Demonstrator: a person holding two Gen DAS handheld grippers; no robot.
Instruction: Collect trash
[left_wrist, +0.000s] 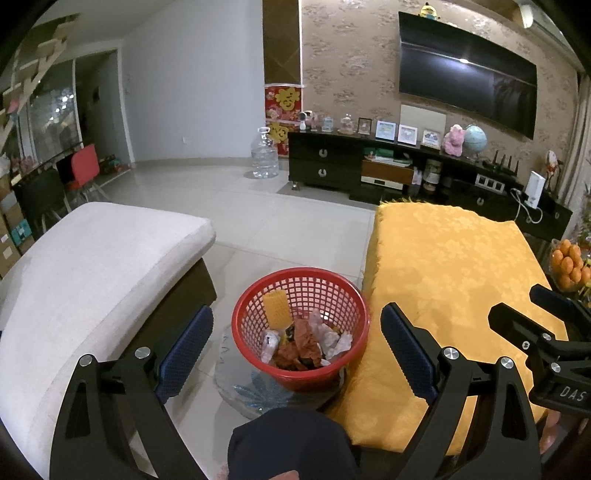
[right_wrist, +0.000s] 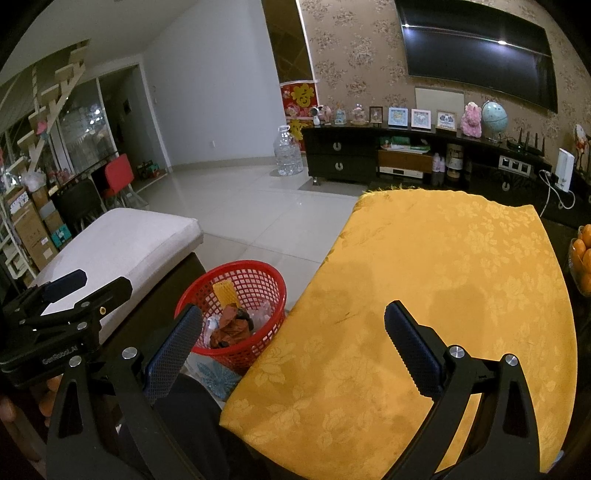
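Observation:
A red mesh basket (left_wrist: 243, 314) stands on the floor between a white cushioned seat and a table with a yellow cloth (left_wrist: 443, 266). It holds crumpled paper and wrappers (left_wrist: 310, 341) and a yellow foam net (left_wrist: 275, 302). My left gripper (left_wrist: 295, 347) is open and empty, held just above the basket. My right gripper (right_wrist: 291, 339) is open and empty above the near left edge of the yellow cloth (right_wrist: 424, 280), with the basket (right_wrist: 275, 291) to its left. Each gripper shows at the edge of the other's view.
A white cushioned seat (left_wrist: 92, 266) lies left of the basket. A bowl of oranges (left_wrist: 569, 264) stands at the right. A dark TV cabinet (left_wrist: 369, 166), a water bottle (left_wrist: 264, 153) and tiled floor are beyond. A dark-clad knee (left_wrist: 288, 443) is at the bottom.

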